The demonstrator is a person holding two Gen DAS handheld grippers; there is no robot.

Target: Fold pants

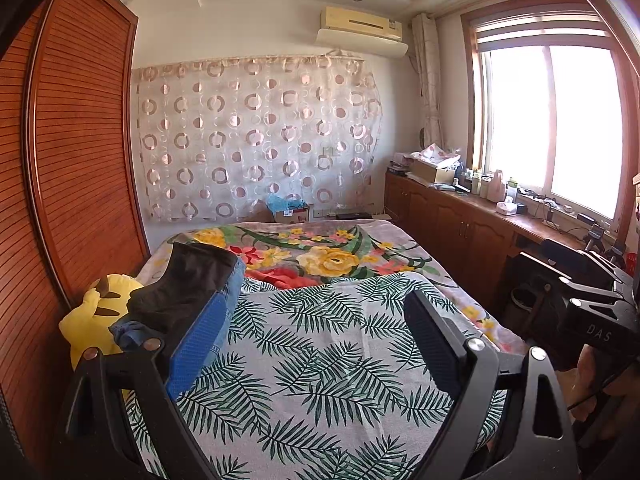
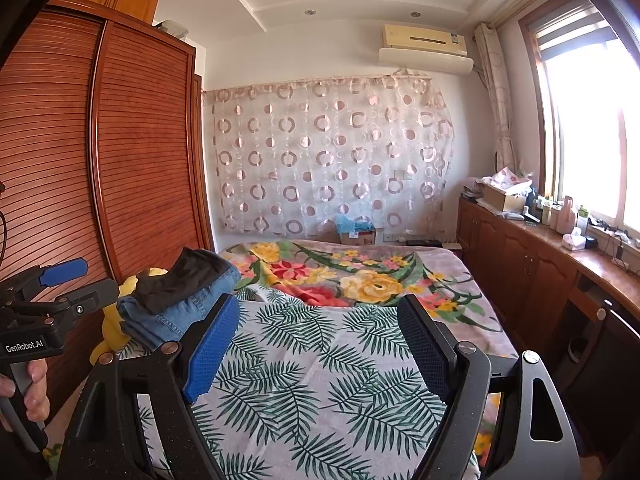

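Observation:
A stack of folded clothes lies at the bed's left edge: dark pants [image 1: 192, 280] on top of blue jeans [image 1: 230, 296]; the dark pants [image 2: 188, 276] and jeans [image 2: 180, 316] also show in the right wrist view. My left gripper [image 1: 316, 344] is open and empty above the leaf-print sheet [image 1: 320, 360], to the right of the stack. My right gripper [image 2: 316, 344] is open and empty over the same sheet [image 2: 320, 380]. The left gripper's body shows in the right wrist view [image 2: 40, 312], and the right gripper's body in the left wrist view [image 1: 592, 320].
A yellow plush toy [image 1: 96, 316] sits beside the stack, against the wooden wardrobe [image 1: 72, 160]. A floral blanket [image 1: 320, 256] covers the far half of the bed. A cluttered wooden cabinet [image 1: 460, 220] runs along the right wall under the window.

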